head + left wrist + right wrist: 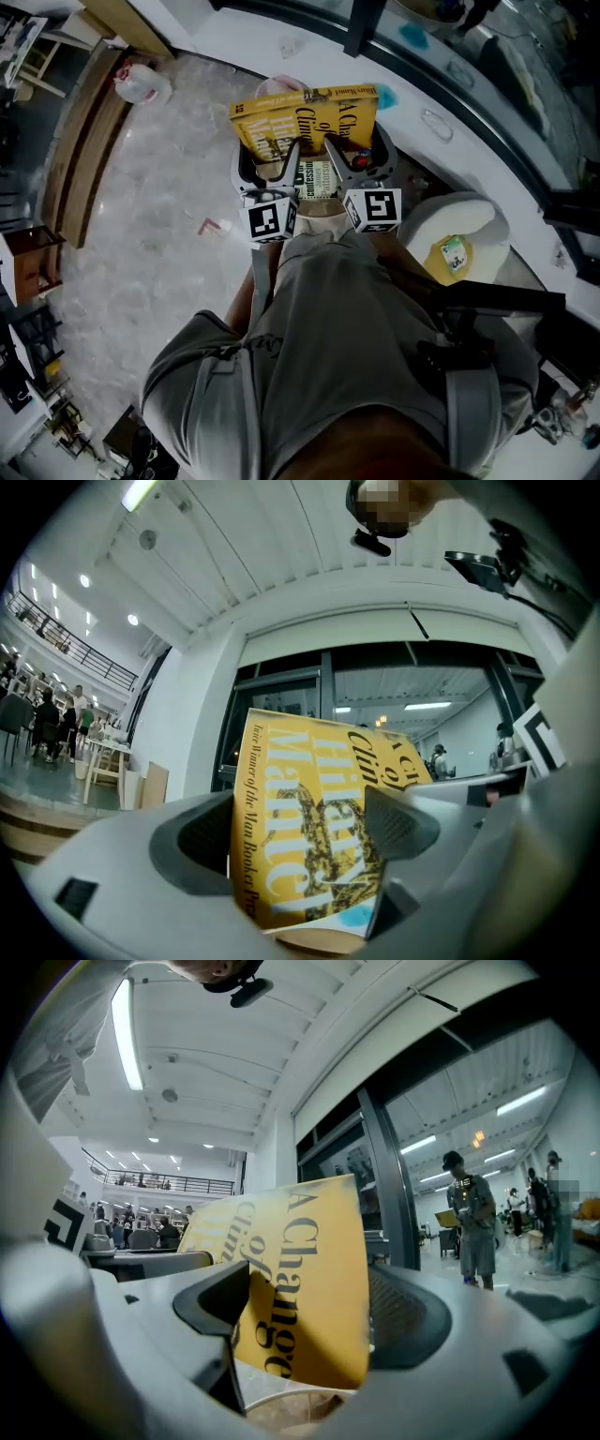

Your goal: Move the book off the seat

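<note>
Up at 12 o'clock in the head view, the yellow book (305, 122) is clamped by both the left gripper (289, 159) and right gripper (339, 155), held just above what's probably the seat (242, 169), so it only needs setting down elsewhere.

The pale mottled floor (159, 178) carries a small pink scrap (215, 226) near the left tongs (287, 159), on their left, and a white bag (141, 82) farther left.
</note>
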Tool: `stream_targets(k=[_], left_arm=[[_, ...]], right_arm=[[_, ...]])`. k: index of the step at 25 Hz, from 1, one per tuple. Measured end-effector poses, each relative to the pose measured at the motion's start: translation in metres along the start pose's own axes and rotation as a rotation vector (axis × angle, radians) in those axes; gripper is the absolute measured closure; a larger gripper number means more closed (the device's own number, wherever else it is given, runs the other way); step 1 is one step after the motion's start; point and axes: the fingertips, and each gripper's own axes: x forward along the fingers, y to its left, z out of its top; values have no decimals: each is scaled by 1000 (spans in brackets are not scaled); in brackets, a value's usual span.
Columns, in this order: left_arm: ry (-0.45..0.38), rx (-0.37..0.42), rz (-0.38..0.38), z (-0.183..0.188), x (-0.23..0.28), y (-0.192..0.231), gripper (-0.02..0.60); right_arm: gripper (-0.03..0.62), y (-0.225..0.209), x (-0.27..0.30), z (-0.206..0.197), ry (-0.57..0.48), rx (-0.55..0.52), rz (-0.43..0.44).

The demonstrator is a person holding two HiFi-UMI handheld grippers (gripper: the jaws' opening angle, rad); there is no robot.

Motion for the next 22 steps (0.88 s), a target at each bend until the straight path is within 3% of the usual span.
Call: stream_targets(k=[7,14,22], left_arm=[[104,-33,-18,-90,17,9,147],[260,-69,-34,-256,10,23,147],[463,-151,25,-450,-27,40,147]], right_arm=[[214,-13,15,-86,81,27,-36],[214,-22,15,-251,238,68,-75],[214,-21,1,-446,414,99,-52]])
